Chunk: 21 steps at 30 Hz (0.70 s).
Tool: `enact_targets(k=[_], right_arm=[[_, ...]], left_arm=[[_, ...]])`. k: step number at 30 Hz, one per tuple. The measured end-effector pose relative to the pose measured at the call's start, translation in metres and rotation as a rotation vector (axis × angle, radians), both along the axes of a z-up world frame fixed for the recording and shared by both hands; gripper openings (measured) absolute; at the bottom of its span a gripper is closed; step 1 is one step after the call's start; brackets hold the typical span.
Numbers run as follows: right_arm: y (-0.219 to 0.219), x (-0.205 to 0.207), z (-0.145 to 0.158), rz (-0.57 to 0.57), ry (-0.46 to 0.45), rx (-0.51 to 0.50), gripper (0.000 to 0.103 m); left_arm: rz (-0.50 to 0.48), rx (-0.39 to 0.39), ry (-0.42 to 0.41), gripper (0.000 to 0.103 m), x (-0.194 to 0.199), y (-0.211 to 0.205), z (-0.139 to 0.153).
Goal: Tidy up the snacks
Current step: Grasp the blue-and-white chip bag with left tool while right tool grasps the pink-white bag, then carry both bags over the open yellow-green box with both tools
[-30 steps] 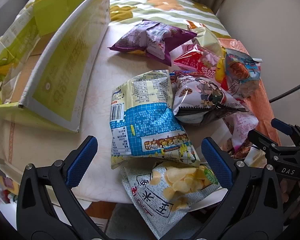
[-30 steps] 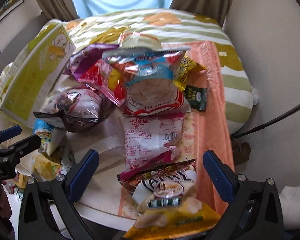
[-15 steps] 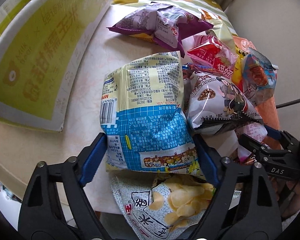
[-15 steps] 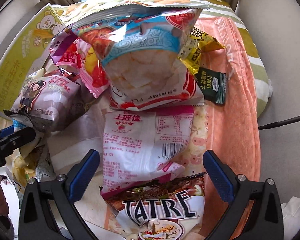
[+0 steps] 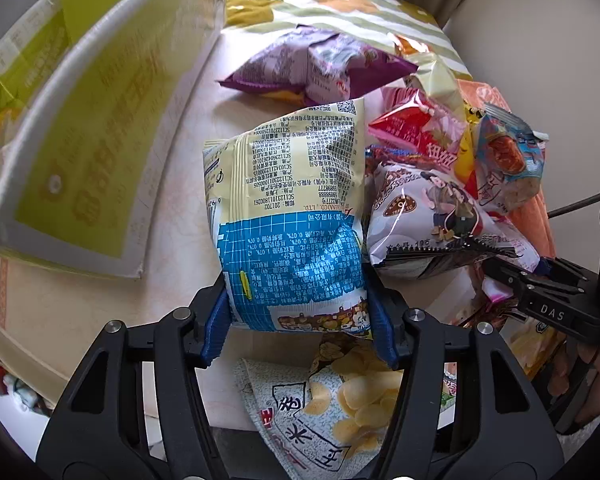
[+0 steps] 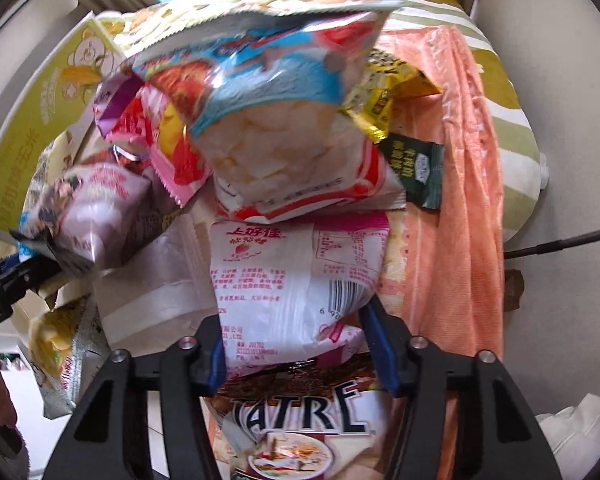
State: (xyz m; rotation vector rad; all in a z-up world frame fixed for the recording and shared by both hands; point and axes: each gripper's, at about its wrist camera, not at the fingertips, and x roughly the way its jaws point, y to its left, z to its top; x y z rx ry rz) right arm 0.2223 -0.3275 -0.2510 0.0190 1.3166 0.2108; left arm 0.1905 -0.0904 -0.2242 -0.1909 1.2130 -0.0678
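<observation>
My left gripper (image 5: 298, 326) is shut on the lower end of a cream and blue snack bag (image 5: 292, 216), whose sides are crumpled between the blue pads. A grey chip bag (image 5: 332, 404) lies under it at the table's edge. In the right wrist view my right gripper (image 6: 298, 354) has its jaws closing on a white and pink snack bag (image 6: 296, 284); both pads press its sides. A brown TATRE bag (image 6: 300, 420) lies below it and a shrimp cracker bag (image 6: 284, 92) beyond it. The right gripper (image 5: 540, 300) also shows at the right of the left wrist view.
A green and white cardboard box (image 5: 92, 128) lies open at the left. A purple bag (image 5: 316, 64), a red bag (image 5: 416, 132) and a grey cartoon bag (image 5: 424, 216) crowd the middle. A yellow packet (image 6: 384, 92), a dark green sachet (image 6: 416, 172) and an orange cloth (image 6: 460, 208) lie on the right.
Both grippers came down onto the table and their jaws went from wide apart to pressing on the bags between them; the cream and blue bag is now squeezed narrower.
</observation>
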Motion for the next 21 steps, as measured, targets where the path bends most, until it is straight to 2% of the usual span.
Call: enact_targets(k=[10,21], right_arm=[[0.005,-0.013,0.045,-0.028,-0.091,0.049,0.051],[0.046,-0.030,0.125,0.044,-0.261,0.051,0.051]], left_arm=[[-0.018,0.073,-0.116,0.055,-0.014,0.001,0.051],[0.008,0.068,-0.271,0.055,-0.034,0.025,0.124]])
